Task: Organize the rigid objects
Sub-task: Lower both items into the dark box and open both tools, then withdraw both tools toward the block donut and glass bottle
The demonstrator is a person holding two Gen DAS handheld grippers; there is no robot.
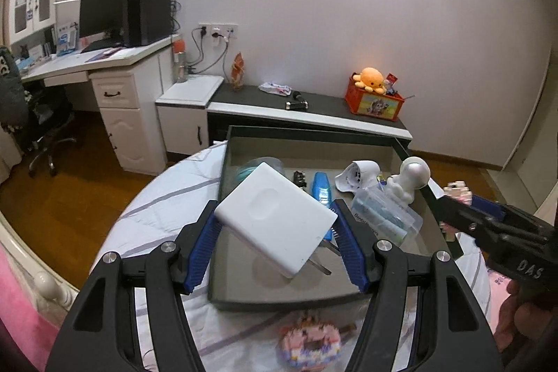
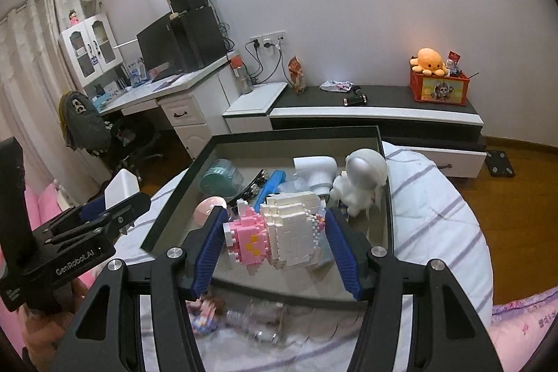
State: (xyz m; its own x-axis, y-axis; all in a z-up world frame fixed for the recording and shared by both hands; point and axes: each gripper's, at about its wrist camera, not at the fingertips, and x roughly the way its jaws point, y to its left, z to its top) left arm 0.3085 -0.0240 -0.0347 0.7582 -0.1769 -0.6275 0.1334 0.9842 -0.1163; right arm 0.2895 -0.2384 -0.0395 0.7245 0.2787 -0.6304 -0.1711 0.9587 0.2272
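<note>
The left gripper clamps a white charger; the right gripper clamps a brick figure. Both hang above the tray, so placing each in a free spot likely comes next.

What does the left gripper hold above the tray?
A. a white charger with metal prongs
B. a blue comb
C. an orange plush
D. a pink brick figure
A: the left gripper pinches the white charger between its blue pads, its prongs pointing down over the tray.
</note>
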